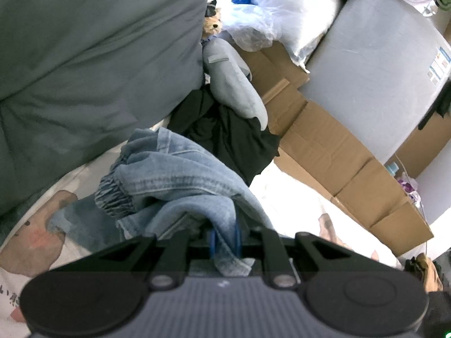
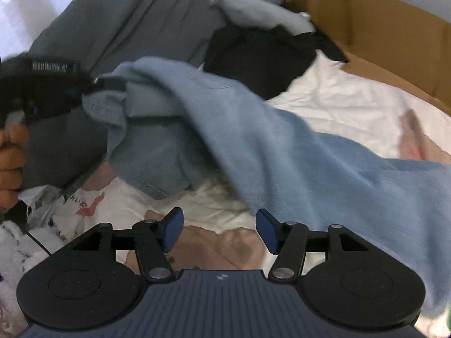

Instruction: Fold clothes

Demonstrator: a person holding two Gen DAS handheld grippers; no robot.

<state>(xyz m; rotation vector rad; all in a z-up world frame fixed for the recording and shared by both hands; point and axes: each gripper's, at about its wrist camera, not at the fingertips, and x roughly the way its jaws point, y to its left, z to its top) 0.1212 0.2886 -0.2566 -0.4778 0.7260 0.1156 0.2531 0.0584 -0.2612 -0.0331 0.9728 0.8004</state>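
Note:
Light blue jeans (image 1: pixel 180 180) hang bunched over the white printed bedsheet (image 1: pixel 36 242). My left gripper (image 1: pixel 225 239) is shut on a fold of the denim, which drapes over its blue pads. In the right wrist view the jeans (image 2: pixel 253 129) stretch in a band from the left gripper (image 2: pixel 84 90) at upper left down to the lower right. A hand (image 2: pixel 11 166) holds that gripper at the left edge. My right gripper (image 2: pixel 218 229) is open just above the sheet, nothing between its fingers, with the denim passing beside its right finger.
A black garment (image 1: pixel 234 132) and a grey garment (image 1: pixel 234 84) lie heaped further back. A large grey pillow (image 1: pixel 93 64) fills the left. Cardboard boxes (image 1: pixel 338 152) line the bed's right side, with a grey panel (image 1: pixel 375 76) and plastic bags (image 1: pixel 282 8) behind.

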